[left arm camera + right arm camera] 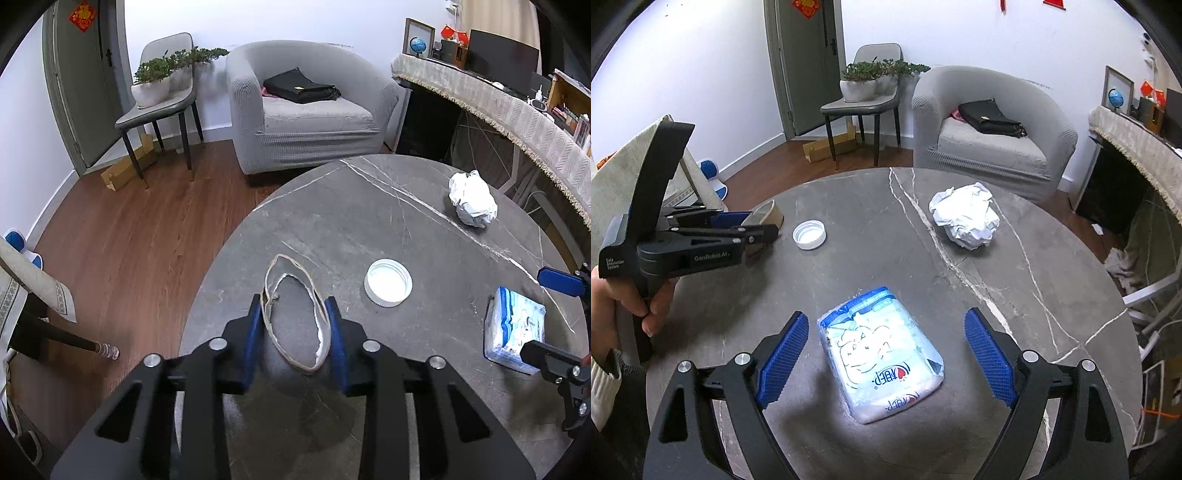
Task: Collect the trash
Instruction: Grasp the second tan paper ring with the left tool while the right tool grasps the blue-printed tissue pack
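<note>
On the round grey marble-patterned table, 4 pieces of trash lie apart from each other. Nearest the table's left edge, the left gripper pinches a squashed brown cardboard tape-roll core between its 2 blue pads, which press its sides into a long oval. Just right of that ring sits a white plastic screw lid, open side up. Farther back, near the table's far right edge, rests a crumpled ball of white paper. Close to the near edge, a blue-and-white plastic pack of tissues lies flat, and the right gripper hovers over it with its blue ribbed fingers spread wide on either side, not touching the pack. A bare hand grips the left gripper's black handle, a pale knitted cuff at the wrist.
</note>
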`<act>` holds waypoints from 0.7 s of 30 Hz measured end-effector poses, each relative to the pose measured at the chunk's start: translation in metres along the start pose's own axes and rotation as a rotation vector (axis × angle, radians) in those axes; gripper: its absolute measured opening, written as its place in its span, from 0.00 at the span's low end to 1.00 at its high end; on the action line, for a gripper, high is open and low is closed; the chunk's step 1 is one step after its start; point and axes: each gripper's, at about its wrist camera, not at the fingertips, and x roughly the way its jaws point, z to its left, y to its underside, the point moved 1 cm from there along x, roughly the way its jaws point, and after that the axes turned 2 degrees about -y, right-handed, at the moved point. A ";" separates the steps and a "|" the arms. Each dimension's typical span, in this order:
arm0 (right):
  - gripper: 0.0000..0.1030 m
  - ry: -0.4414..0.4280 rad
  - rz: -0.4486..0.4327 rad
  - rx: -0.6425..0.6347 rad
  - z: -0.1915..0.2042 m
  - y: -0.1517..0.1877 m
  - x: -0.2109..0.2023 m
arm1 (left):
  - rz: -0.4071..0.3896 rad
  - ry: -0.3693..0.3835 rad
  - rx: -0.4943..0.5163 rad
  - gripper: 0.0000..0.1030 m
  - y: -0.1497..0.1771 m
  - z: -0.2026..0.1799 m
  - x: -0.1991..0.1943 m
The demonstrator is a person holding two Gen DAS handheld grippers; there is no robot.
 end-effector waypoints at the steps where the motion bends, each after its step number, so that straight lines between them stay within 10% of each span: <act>1: 0.85 0.004 0.012 -0.004 0.000 0.001 0.002 | 0.000 0.003 -0.002 0.33 0.000 0.000 0.000; 21: 0.80 0.017 0.088 0.031 -0.002 0.004 0.023 | -0.026 0.091 -0.050 0.33 0.016 0.011 -0.032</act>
